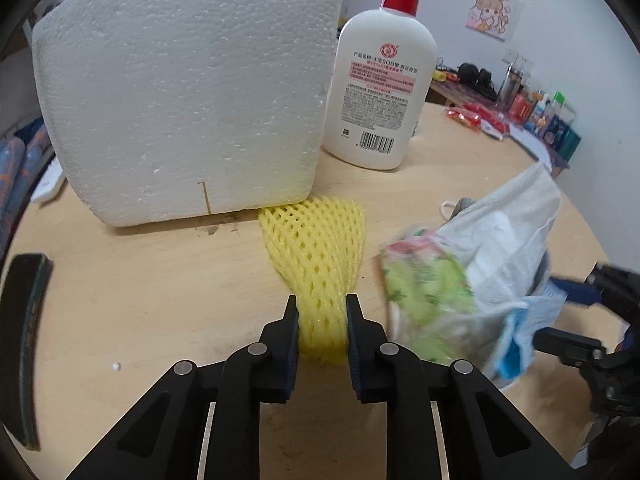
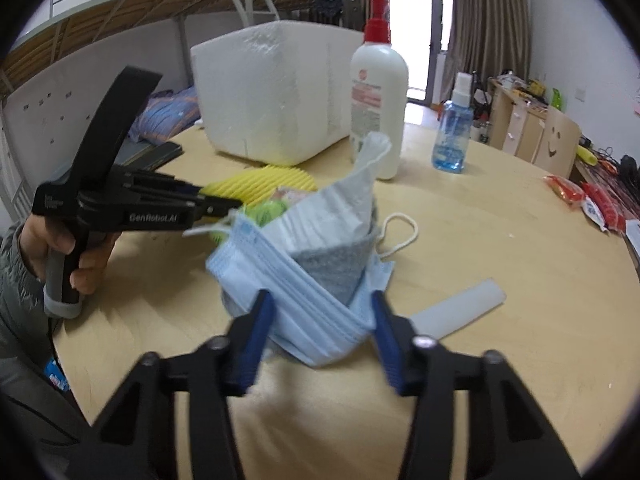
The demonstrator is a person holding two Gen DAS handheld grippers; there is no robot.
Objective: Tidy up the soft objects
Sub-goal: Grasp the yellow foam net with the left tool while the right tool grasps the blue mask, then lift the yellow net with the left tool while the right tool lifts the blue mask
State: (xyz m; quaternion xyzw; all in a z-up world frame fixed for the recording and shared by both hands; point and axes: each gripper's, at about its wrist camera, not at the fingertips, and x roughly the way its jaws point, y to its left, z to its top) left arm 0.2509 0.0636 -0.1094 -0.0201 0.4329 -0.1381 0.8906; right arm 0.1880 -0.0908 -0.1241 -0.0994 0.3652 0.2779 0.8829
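Pinching, left tongs (image 1: 322,322): pressed on the near end of the yellow foam net (image 1: 320,256), low centre of the left wrist view; the net is squeezed narrow between the pads
Yellow foam net: lying flat on the surface (image 1: 160,280), fanning wider toward frame centre; its far end touches the bottom edge of the white foam box (image 1: 188,92), which fills the upper left
Right tongs (image 2: 320,320): half spread, low centre of the right wrist view; the stack of blue face masks (image 2: 296,288) sits between the blue pads (image 2: 258,336); the picture is blurred there, so I cannot tell whether the pads press on it
Soft pile: just above the right tongs, centre frame; blue masks lowest, a grey cloth (image 2: 336,264) on them, a white sheet (image 2: 344,204) rising to a point; a white loop of cord (image 2: 400,232) trails to the right
Green and pink packet (image 1: 424,280): blurred, right of the net, against the pile
Person's hand (image 2: 60,248): left edge of the right wrist view, gripping the handle of the left tongs; a grey sleeve (image 2: 12,288) below it
White lotion bottle (image 1: 380,92): upright, red pump, just right of the foam box, upper centre
Blue spray bottle (image 2: 452,136): upright, right of the lotion bottle, upper right of centre
Pale flat strip (image 2: 460,308): on the surface, right of the right tongs
Red packets (image 2: 588,200): far right edge of the surface
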